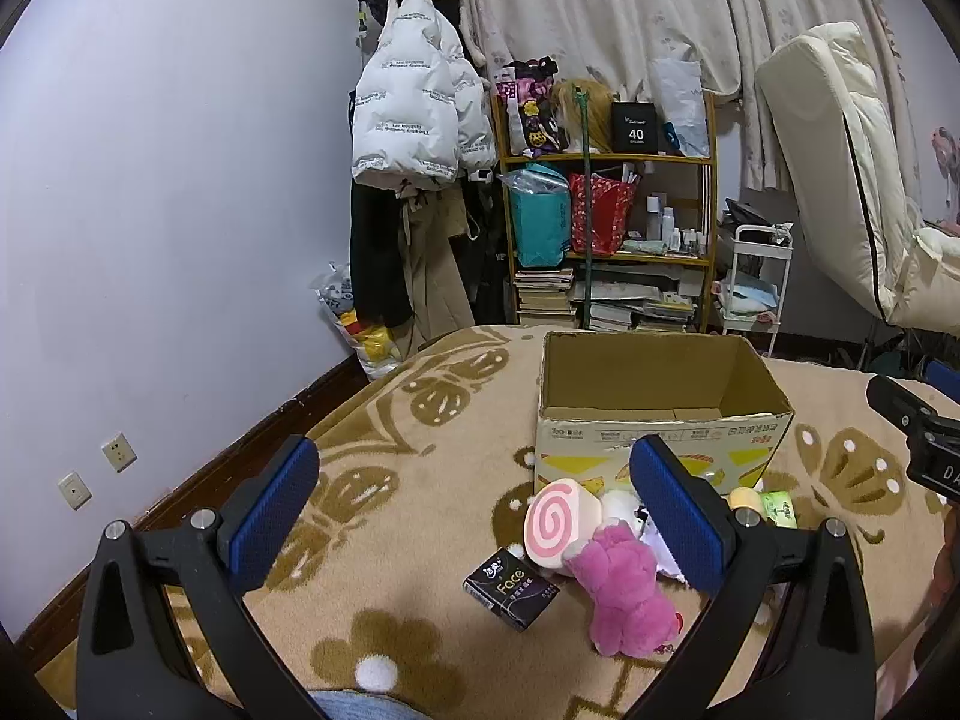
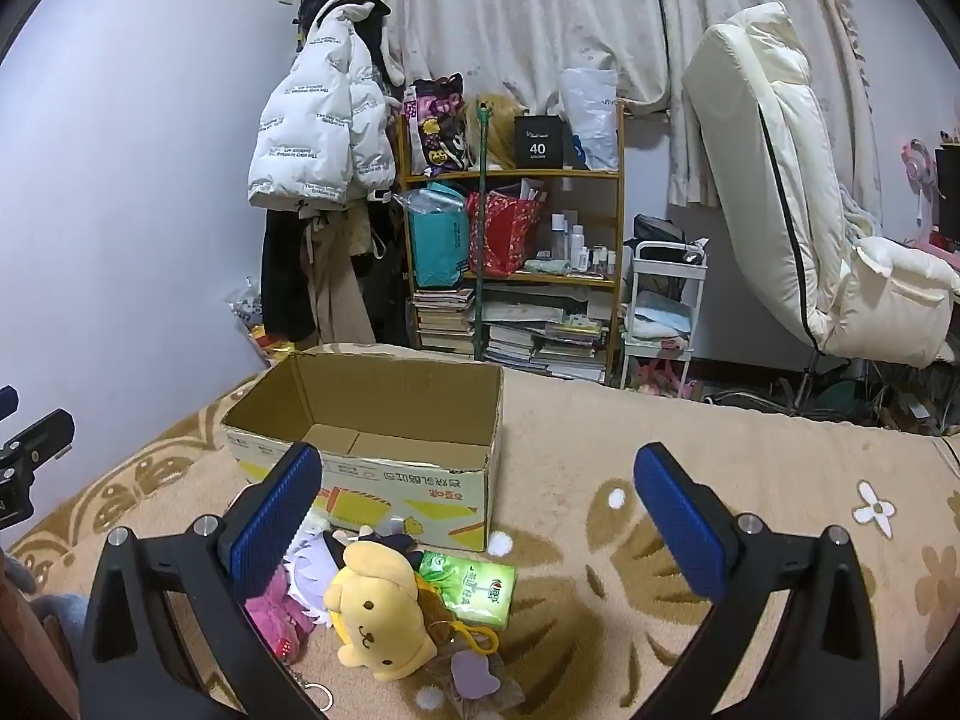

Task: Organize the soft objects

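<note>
Beige patterned blanket (image 1: 420,480) covers the work surface; cardboard box (image 1: 660,396) sits open-topped on it, nothing visible inside, soft items piled against its near wall. Left gripper (image 1: 474,510) hovers above the blanket pointed at the box, fingers spread wide, nothing between the blue pads (image 1: 276,516); pink plush (image 1: 624,594) lies just inside its right finger, touching the pink swirl cushion (image 1: 561,525), dark tissue pack (image 1: 510,588) flat beside them. Right gripper (image 2: 480,516) same pose, level and aimed at the box's near right corner, fingers wide apart and holding nothing; yellow dog plush (image 2: 378,612) lies between them nearer the left finger, green tissue pack (image 2: 474,588) touching it on the right, white-haired doll (image 2: 315,564) partly hidden behind the left finger. Each gripper's body shows at the edge of the other's view
</note>
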Demonstrator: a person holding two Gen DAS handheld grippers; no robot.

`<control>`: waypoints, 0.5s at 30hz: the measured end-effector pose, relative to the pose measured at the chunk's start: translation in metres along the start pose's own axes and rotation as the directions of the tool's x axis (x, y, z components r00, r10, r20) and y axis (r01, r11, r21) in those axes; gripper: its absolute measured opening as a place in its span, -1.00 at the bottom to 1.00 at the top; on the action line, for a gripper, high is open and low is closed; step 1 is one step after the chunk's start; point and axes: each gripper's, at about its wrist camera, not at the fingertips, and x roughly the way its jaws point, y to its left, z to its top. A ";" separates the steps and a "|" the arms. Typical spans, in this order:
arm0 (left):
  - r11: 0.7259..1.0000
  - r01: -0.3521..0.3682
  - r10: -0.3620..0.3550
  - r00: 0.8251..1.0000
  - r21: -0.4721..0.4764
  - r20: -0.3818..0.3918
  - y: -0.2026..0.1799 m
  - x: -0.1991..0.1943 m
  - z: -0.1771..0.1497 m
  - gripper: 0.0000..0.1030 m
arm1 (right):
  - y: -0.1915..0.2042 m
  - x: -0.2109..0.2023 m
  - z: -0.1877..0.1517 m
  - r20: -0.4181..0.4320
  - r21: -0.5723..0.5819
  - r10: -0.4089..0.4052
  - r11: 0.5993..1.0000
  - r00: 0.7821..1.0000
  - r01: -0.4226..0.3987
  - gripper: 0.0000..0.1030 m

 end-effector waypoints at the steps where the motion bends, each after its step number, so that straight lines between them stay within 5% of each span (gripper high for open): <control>1: 1.000 0.001 -0.001 1.000 0.001 0.001 0.000 -0.001 0.000 0.99 | 0.000 0.000 0.000 0.000 -0.001 0.000 1.000 1.000 0.000 1.00; 15: 1.000 0.008 -0.008 1.000 0.001 -0.001 0.000 -0.003 0.000 0.99 | 0.002 -0.001 0.001 0.009 0.000 -0.003 1.000 1.000 0.003 1.00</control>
